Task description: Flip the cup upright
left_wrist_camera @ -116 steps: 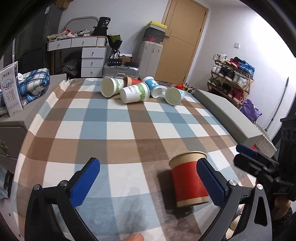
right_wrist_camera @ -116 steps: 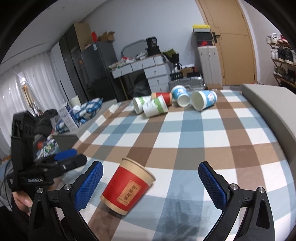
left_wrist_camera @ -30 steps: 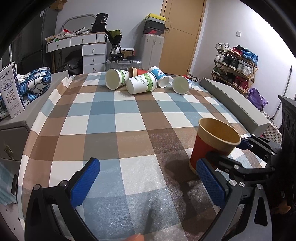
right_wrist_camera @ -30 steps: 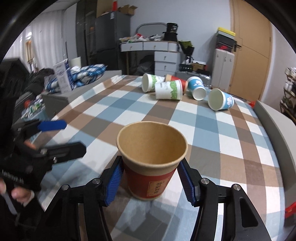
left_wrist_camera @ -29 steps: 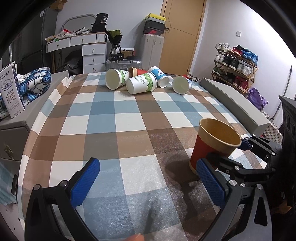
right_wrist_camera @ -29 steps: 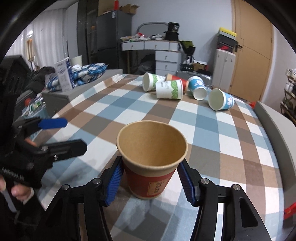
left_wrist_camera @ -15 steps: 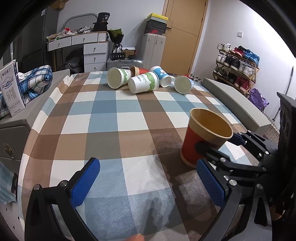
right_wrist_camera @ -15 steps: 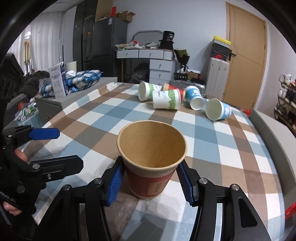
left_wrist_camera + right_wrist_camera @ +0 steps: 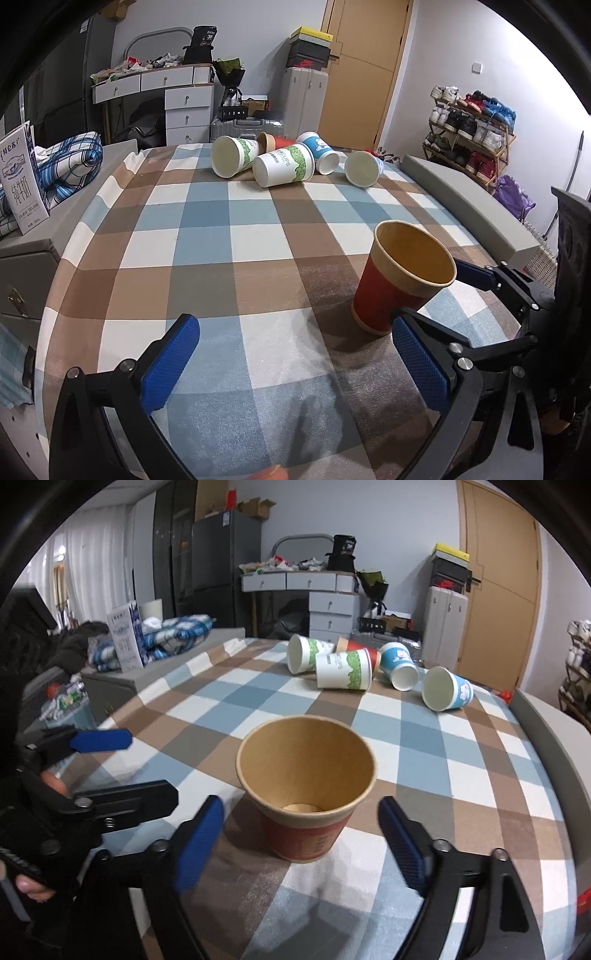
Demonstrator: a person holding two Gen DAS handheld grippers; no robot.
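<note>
A red paper cup (image 9: 306, 790) with a brown inside stands upright, mouth up, on the checked tablecloth (image 9: 461, 775). My right gripper (image 9: 301, 843) is open, its blue pads apart from the cup on both sides. In the left wrist view the cup (image 9: 400, 280) stands at the right, with the right gripper's fingers (image 9: 476, 275) around it. My left gripper (image 9: 295, 365) is open and empty, low over the cloth to the left of the cup.
Several paper cups (image 9: 284, 164) lie on their sides at the table's far end, also in the right wrist view (image 9: 343, 668). A grey padded ledge (image 9: 465, 206) runs along the right edge. A grey cabinet with a carton (image 9: 22, 188) stands left.
My right gripper has let go of the red cup: its pads, pressed on the cup half a second ago, now stand apart. The cup stays upright. The left gripper has barely moved.
</note>
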